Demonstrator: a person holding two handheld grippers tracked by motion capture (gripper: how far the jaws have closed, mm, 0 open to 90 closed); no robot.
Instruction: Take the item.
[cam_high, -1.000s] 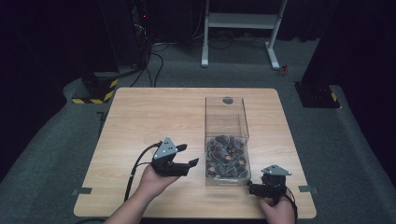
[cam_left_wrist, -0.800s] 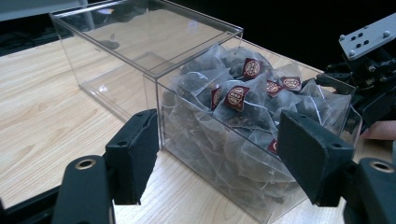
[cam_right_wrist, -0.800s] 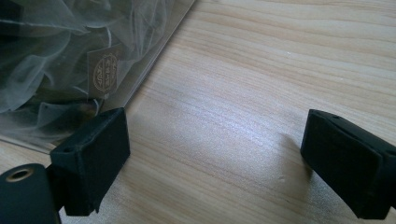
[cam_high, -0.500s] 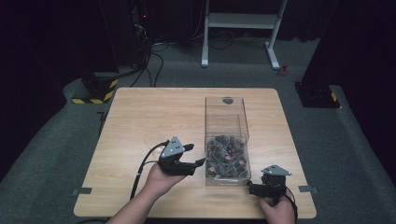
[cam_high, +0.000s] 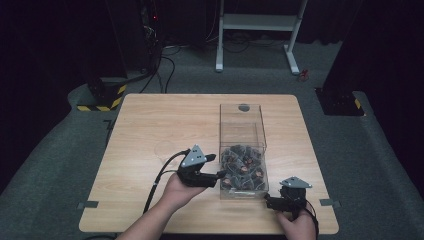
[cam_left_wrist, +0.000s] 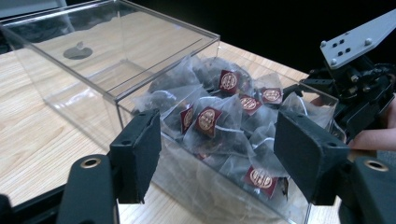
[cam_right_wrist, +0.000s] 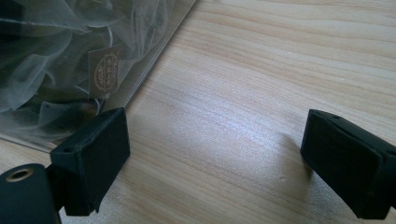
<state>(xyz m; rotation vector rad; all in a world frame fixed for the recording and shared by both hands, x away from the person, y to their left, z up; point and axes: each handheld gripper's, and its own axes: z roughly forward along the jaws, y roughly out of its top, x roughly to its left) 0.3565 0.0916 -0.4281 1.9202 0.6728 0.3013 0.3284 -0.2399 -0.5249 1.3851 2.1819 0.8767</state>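
Observation:
A clear plastic box (cam_high: 241, 125) stands lengthwise on the wooden table (cam_high: 160, 120). Its near half holds a heap of mesh tea bags (cam_high: 242, 167) with red-and-gold tags. My left gripper (cam_high: 218, 165) is open at the box's near left wall, its jaws pointing at the box. In the left gripper view the jaws of the left gripper (cam_left_wrist: 219, 154) frame the box's corner (cam_left_wrist: 116, 95) and the tea bags (cam_left_wrist: 210, 121), with nothing pressed between them. My right gripper (cam_high: 270, 202) rests low by the box's near right corner. It is open over bare wood (cam_right_wrist: 215, 154), with tea bags (cam_right_wrist: 105, 70) behind the box's wall at the left.
A dark round spot (cam_high: 243, 107) shows through the box's far end. The table's near edge (cam_high: 210, 231) runs just under both hands. A white metal frame (cam_high: 255, 22) and black stands with yellow stripes (cam_high: 100, 95) are on the floor beyond.
My left gripper has slid rightward across the table up to the box's left wall. The right gripper has stayed where it was.

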